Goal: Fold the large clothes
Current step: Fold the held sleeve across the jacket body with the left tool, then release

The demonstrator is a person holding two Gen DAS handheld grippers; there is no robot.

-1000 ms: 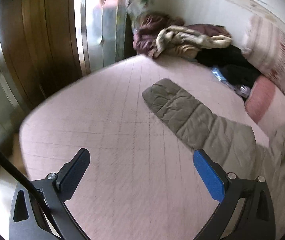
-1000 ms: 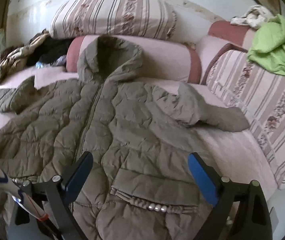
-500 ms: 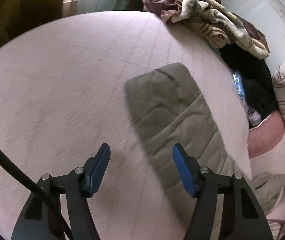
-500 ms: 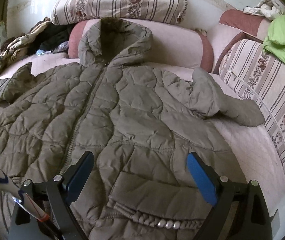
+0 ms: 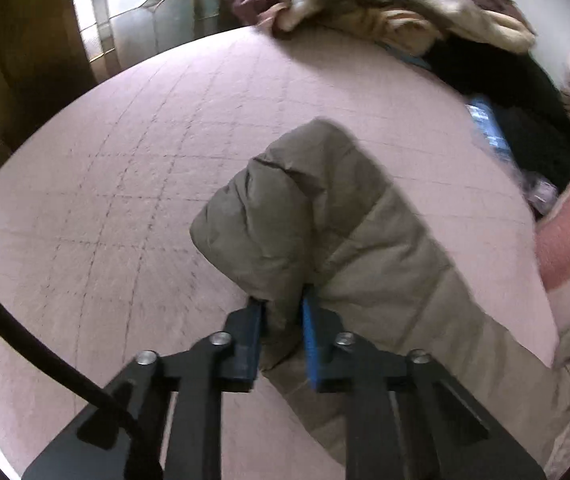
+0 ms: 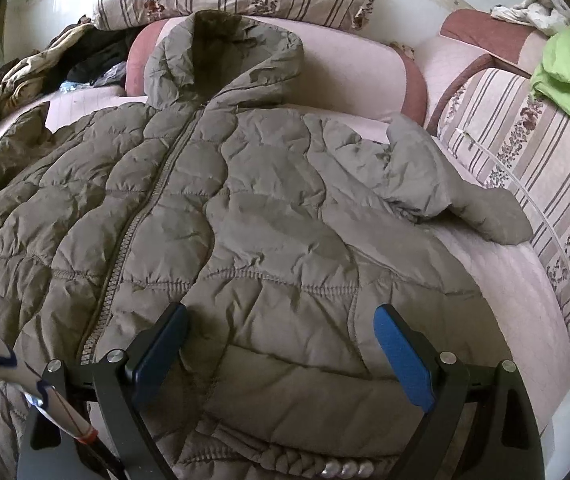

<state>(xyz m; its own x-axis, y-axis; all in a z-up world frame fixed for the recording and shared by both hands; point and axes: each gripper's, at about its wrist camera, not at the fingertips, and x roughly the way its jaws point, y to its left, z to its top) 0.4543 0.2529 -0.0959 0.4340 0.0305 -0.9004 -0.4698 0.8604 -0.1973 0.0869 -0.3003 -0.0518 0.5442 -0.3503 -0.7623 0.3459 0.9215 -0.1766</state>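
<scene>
The left gripper (image 5: 283, 312) has closed on the cuff end of the jacket's sleeve (image 5: 285, 216), which one second ago lay flat and untouched near the bed's (image 5: 125, 160) left edge. The right gripper (image 6: 279, 354) stays wide open above the jacket (image 6: 245, 208), spread front-up over the bed. The sleeve fold, I think, can now start.
</scene>
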